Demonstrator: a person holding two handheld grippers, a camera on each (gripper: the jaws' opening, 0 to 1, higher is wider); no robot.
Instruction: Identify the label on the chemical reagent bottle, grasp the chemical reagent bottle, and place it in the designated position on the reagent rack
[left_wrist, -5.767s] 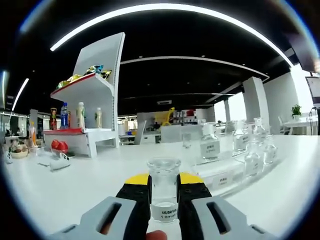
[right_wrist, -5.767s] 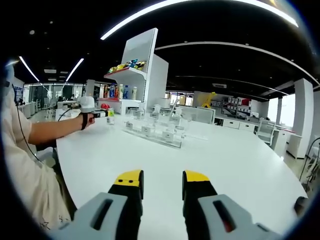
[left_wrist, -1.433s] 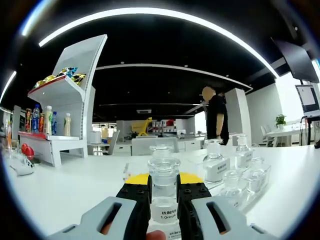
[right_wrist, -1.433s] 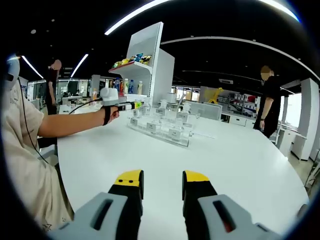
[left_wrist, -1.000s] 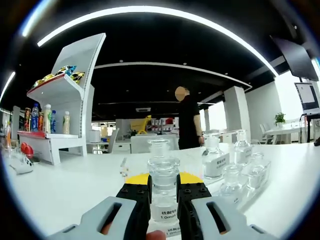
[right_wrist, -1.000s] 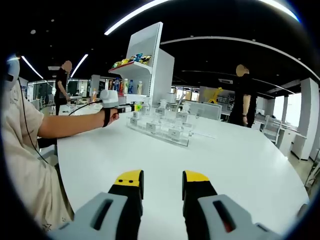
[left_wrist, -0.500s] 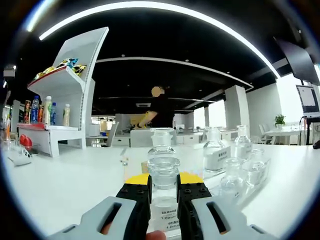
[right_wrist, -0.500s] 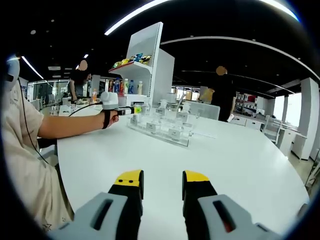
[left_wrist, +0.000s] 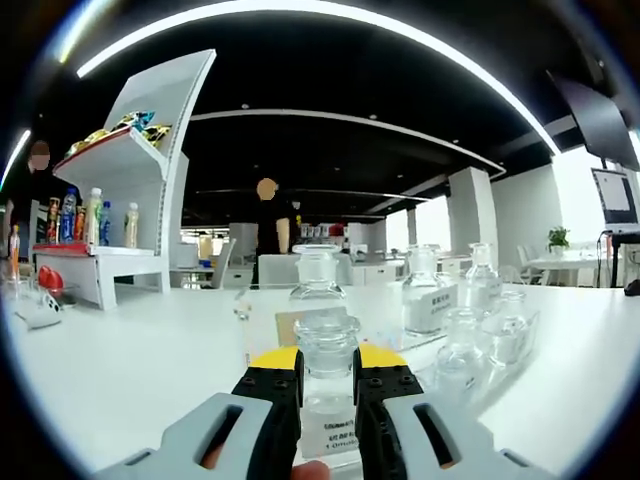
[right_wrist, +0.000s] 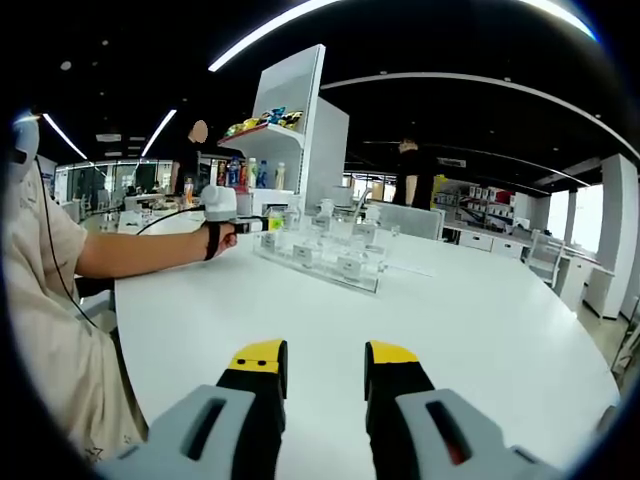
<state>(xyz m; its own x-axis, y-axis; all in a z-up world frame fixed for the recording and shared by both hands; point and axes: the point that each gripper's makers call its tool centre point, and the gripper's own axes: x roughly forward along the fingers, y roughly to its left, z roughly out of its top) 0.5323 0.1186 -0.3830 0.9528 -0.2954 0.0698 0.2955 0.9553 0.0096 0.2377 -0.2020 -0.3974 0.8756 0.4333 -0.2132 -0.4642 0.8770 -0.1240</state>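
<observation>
My left gripper hid the lower sides of the reagent bottle, and its label was cut off at the view's bottom edge. The rack labels were too small for me to read.

We can make out little print. The clear glass reagent bottle clamped between the left gripper's jaws wears a white label with small dark characters, too cropped and blurred for us to read. A second bottle standing on the reagent rack carries a white label whose characters we also cannot decipher.
</observation>
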